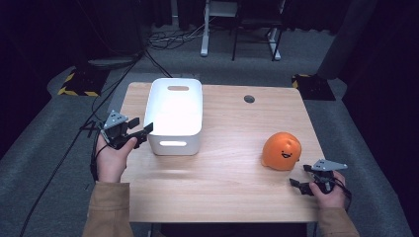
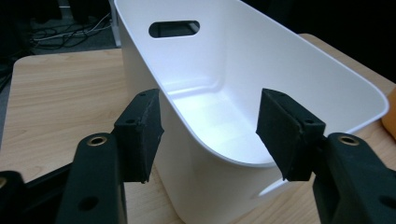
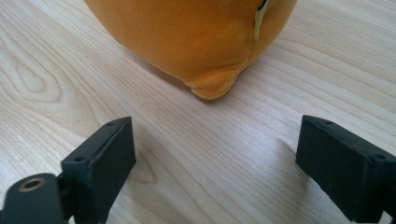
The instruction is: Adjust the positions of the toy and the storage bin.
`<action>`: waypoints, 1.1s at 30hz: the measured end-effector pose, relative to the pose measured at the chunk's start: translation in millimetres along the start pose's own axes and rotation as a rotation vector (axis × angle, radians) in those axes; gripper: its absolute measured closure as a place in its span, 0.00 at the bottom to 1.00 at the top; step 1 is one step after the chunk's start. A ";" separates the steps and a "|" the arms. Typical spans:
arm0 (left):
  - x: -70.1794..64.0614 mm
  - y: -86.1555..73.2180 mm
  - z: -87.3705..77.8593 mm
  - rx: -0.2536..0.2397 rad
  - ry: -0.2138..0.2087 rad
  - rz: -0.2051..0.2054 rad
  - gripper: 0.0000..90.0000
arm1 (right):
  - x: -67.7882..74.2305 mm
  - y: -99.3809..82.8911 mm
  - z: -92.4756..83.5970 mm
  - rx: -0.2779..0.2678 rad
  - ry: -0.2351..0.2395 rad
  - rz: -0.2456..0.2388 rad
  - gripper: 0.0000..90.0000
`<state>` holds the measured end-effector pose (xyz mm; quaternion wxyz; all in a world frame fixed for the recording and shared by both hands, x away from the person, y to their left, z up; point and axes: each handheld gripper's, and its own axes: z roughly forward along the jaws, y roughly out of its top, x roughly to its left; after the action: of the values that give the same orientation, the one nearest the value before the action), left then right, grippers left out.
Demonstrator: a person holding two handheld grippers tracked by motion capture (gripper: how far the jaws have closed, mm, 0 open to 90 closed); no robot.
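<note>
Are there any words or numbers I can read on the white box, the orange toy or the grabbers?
None: no words, numbers or brand marks can be read anywhere.
White bin: plain walls, only handle slots.
Orange plush toy: a drawn smiling face, no letters.
Left gripper and right gripper: plain black jaws, no labels.
Yellow-and-black striped floor markers: a warning pattern, no text.

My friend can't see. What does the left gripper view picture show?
A white bin with the left gripper at its near corner, one jaw outside the rim and one over the inside, not pressing. It stands on a wooden table.
</note>
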<state>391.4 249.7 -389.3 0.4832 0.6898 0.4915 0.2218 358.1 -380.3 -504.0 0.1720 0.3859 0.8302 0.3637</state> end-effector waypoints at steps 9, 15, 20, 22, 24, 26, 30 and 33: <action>7.5 -7.9 17.9 0.004 -0.022 -0.024 0.49 | 0.0 0.0 0.0 0.000 0.000 0.000 0.13; 6.2 -7.9 21.6 0.016 -0.049 -0.029 0.51 | 0.0 0.0 0.0 0.000 0.000 0.000 0.13; 6.7 -10.0 24.0 0.017 -0.034 -0.021 0.53 | 0.0 0.0 0.0 0.000 0.000 0.000 0.13; 6.4 -12.5 23.8 0.004 -0.051 -0.045 0.53 | -0.1 0.0 0.0 -0.001 0.000 -0.002 0.13; 4.9 -12.6 23.3 0.003 -0.044 -0.035 0.53 | -0.2 -0.1 0.1 -0.001 0.000 -0.003 0.13; 2.8 -12.4 21.9 0.012 -0.042 -0.024 0.53 | -0.2 -0.1 0.1 -0.001 0.000 -0.003 0.13; -1.9 -13.4 19.8 0.015 -0.036 -0.004 0.53 | -0.2 -0.1 0.1 -0.001 0.000 -0.003 0.13; -6.8 -15.2 17.4 0.015 -0.035 0.009 0.53 | -0.2 -0.1 0.1 -0.001 0.000 -0.003 0.13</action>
<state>395.1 236.6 -409.2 0.4852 0.6995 0.4815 0.2083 358.2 -380.5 -504.0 0.1726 0.3846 0.8306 0.3637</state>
